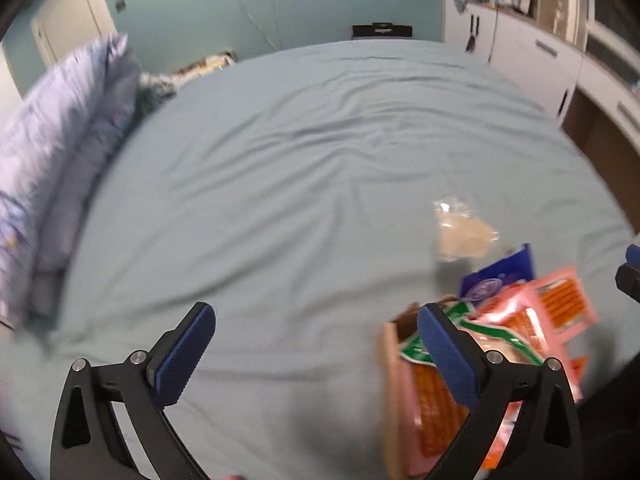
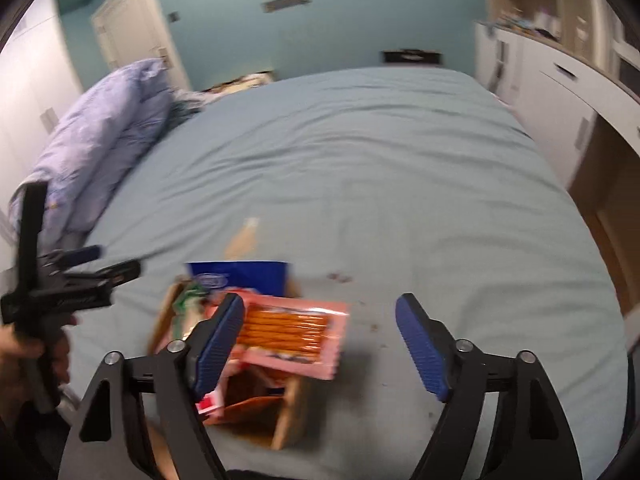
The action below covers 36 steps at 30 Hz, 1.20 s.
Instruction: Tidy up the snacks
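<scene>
1. Site: a bed [image 1: 320, 152] covered with a pale blue sheet; a lilac duvet [image 1: 60, 152] is bunched along its left side, and white cupboards [image 1: 532, 52] stand to the right.
2. Left gripper [image 1: 316, 356]: jaws spread wide, blue pads well apart, nothing between them; only bare sheet shows in the gap. In the right wrist view this gripper [image 2: 92, 264] appears at the left edge, carried by a hand [image 2: 24, 360].
3. Right gripper [image 2: 320, 344]: jaws open, no pad pressing on anything. A pink packet of orange sticks [image 2: 292, 332] lies just beside its left pad and partly within the gap, resting on top of the box contents.
4. Cardboard box [image 2: 290, 412]: sits on the sheet near the front edge of the bed and holds several snack packets, among them a blue bag [image 2: 240, 276] at the back and a green-and-white packet [image 1: 464, 312] at the left.
5. A clear bag with pale contents [image 1: 460, 228] lies alone on the sheet beyond the box, apart from it.
6. Both views are blurred; packet labels cannot be read.
</scene>
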Tool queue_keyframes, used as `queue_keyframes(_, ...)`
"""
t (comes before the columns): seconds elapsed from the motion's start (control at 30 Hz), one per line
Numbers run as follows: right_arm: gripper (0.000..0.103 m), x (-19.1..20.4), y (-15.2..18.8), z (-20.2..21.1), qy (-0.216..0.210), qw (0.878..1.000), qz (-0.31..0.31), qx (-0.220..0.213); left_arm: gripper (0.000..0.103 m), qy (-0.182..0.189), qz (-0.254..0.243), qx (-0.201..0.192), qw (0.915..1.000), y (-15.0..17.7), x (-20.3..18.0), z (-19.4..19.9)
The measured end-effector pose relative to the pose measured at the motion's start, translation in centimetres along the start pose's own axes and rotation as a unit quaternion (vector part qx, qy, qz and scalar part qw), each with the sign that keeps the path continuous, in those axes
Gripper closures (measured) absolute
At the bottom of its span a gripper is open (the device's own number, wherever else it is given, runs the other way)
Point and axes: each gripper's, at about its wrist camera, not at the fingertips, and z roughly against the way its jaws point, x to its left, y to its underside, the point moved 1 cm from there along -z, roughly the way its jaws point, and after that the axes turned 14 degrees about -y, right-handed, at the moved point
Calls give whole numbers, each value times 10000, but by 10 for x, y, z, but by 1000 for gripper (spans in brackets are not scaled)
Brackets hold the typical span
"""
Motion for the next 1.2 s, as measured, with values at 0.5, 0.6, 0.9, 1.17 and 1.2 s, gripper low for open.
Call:
queue_keyframes(0.5,25,-1,-13,-28,-18,9995,-181,243,0,199,-43,-9,9998,-5,4,-2)
queue_keyframes(0.6,25,-7,-10,-37,5,9994,-206,276,0,207,-81,7,9998,-4,2,-3)
queue_keyframes(0.9,25,7,-8,-39,187,9991,212,307,0,156,-42,11,9999,-3,6,-1)
queue_keyframes(1.17,25,5,-8,-41,215,9989,279,306,0,121,-43,39,9999,-2,4,-1)
queue_keyframes(1.2,25,5,-8,-41,225,9989,286,307,0,121,-44,38,9999,-2,4,-1)
